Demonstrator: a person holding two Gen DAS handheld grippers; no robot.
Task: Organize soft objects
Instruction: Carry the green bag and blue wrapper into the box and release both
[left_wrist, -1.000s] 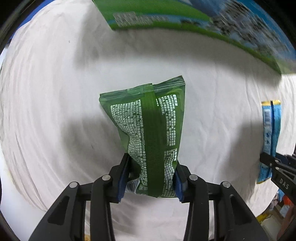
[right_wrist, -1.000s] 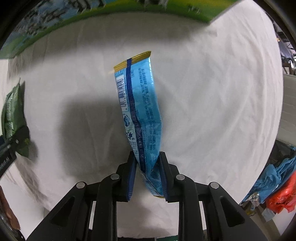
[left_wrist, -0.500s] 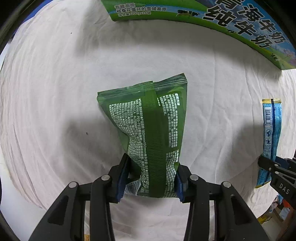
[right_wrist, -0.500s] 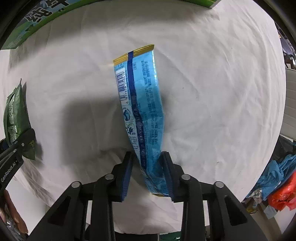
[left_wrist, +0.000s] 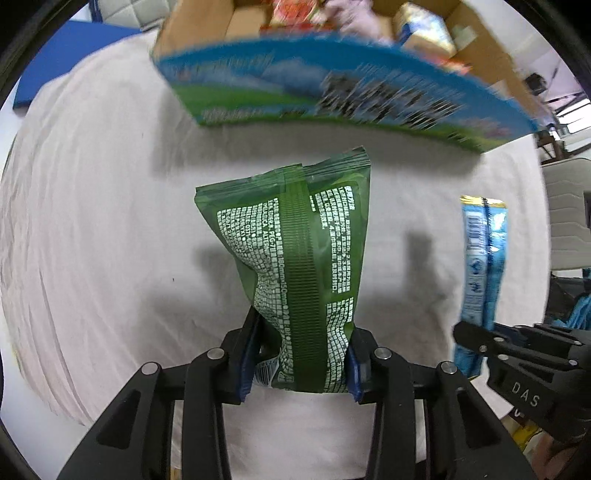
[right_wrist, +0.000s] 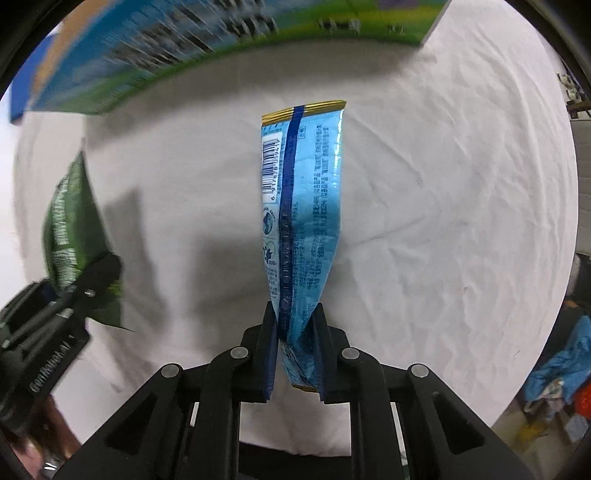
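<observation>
Left hand-held gripper (left_wrist: 300, 363): jaws pinched on the lower end of a green packet (left_wrist: 295, 266), which was held off the white-clothed surface (left_wrist: 92, 240), near its middle. Right hand-held gripper (right_wrist: 295, 354): jaws pinched on the bottom of a blue packet (right_wrist: 301, 229) with a gold top seam, likewise raised above the cloth, to the right of the green one. Cardboard box (left_wrist: 332, 85), blue-and-green printed side, blurred, at the far edge of the surface; contents visible inside but not identifiable.
</observation>
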